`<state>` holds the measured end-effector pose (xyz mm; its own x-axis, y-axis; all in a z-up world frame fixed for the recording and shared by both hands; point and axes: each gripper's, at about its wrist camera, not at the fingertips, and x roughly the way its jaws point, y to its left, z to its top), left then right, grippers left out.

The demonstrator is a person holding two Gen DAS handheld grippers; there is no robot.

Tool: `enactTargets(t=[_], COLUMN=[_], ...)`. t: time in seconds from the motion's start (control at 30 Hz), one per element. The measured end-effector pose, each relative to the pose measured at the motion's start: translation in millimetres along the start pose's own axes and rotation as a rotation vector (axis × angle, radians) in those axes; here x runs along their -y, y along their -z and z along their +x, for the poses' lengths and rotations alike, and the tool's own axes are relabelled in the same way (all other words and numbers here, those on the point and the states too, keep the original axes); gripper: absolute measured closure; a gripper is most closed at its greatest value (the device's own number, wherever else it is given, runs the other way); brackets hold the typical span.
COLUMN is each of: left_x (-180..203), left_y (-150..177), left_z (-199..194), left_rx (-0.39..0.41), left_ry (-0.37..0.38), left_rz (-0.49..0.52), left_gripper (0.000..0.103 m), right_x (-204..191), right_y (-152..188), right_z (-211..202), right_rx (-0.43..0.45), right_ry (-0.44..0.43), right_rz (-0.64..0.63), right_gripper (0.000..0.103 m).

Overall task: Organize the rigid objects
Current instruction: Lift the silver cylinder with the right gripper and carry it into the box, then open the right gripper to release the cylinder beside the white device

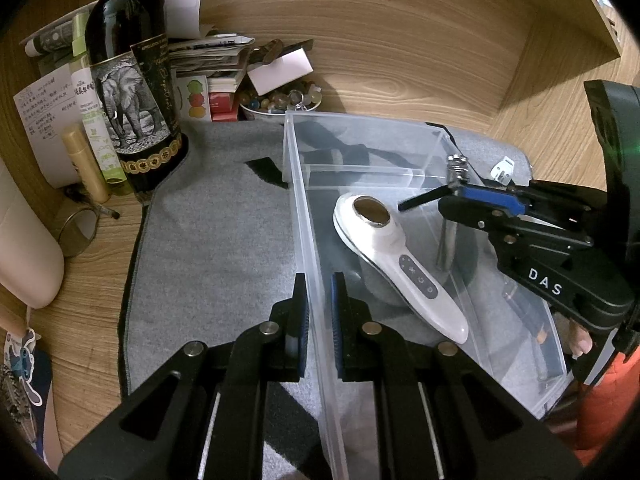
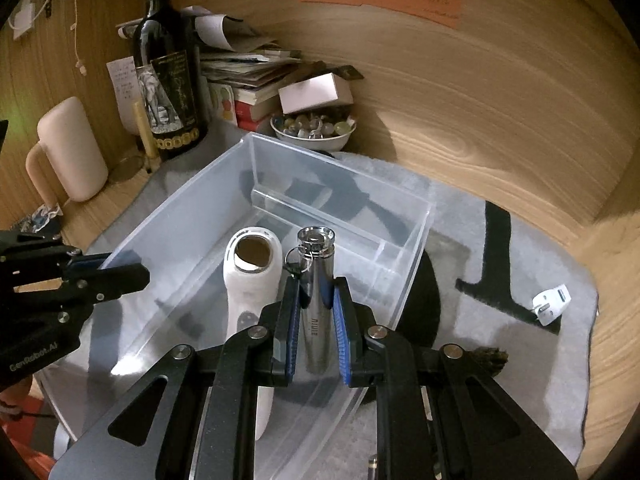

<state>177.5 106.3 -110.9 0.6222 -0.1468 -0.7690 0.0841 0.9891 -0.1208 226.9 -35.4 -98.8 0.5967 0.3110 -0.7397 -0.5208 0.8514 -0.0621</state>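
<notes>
Here right gripper (image 2: 316,316) clamps steel cylinder (image 2: 316,280) over bin (image 2: 180,216).

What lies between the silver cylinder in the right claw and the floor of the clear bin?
Nothing visible blocks it. The right claw holds the silver cylinder inside the clear bin, over bare bin floor. The white handheld device lies just beside it, to its left in the right wrist view, not underneath.
</notes>
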Motion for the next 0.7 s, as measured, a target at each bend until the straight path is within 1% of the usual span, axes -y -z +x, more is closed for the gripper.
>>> enactTargets(t=[0.1, 0.17, 0.23, 0.37, 0.4, 0.43, 0.47, 0.53, 0.57, 0.63, 0.7], left_x=[0, 0, 0, 0, 0, 0, 0, 0, -1, -1, 0], left_y=[0, 0, 0, 0, 0, 0, 0, 0, 0, 0, 0], left_z=[0, 0, 0, 0, -1, -1, 0, -1, -1, -1, -1], left_rx=[0.000, 0.000, 0.000, -0.001, -0.001, -0.001, -0.001, -0.001, -0.001, -0.001, -0.001], left_ry=[0.000, 0.000, 0.001, -0.002, -0.002, -0.002, -0.002, -0.002, -0.002, -0.002, -0.004], left_rz=[0.000, 0.000, 0.000, 0.001, 0.001, 0.001, 0.001, 0.001, 0.001, 0.002, 0.002], left_gripper=[0.093, 0.093, 0.093, 0.093, 0.093, 0.093, 0.093, 0.093, 0.093, 0.093, 0.093], right_x=[-1, -2, -2, -1, -1, 0, 0, 1, 3, 6, 11], right_y=[-1, -2, -2, -3, -3, -3, -3, -2, -1, 0, 2], right_z=[1, 2, -1, -11, -14, -18, -23, -32, -38, -47, -58], right_rx=[-0.005, -0.008, 0.002, 0.033, 0.025, 0.037, 0.052, 0.081, 0.098, 0.123, 0.150], right_ry=[-0.002, -0.004, -0.003, -0.004, 0.000, 0.006, 0.012, 0.025, 0.034, 0.048, 0.067], right_rz=[-0.003, -0.002, 0.005, 0.019, 0.018, 0.019, 0.021, 0.023, 0.024, 0.031, 0.046], right_gripper=[0.088, 0.086, 0.079, 0.075, 0.072, 0.067, 0.064, 0.054, 0.051, 0.040, 0.032])
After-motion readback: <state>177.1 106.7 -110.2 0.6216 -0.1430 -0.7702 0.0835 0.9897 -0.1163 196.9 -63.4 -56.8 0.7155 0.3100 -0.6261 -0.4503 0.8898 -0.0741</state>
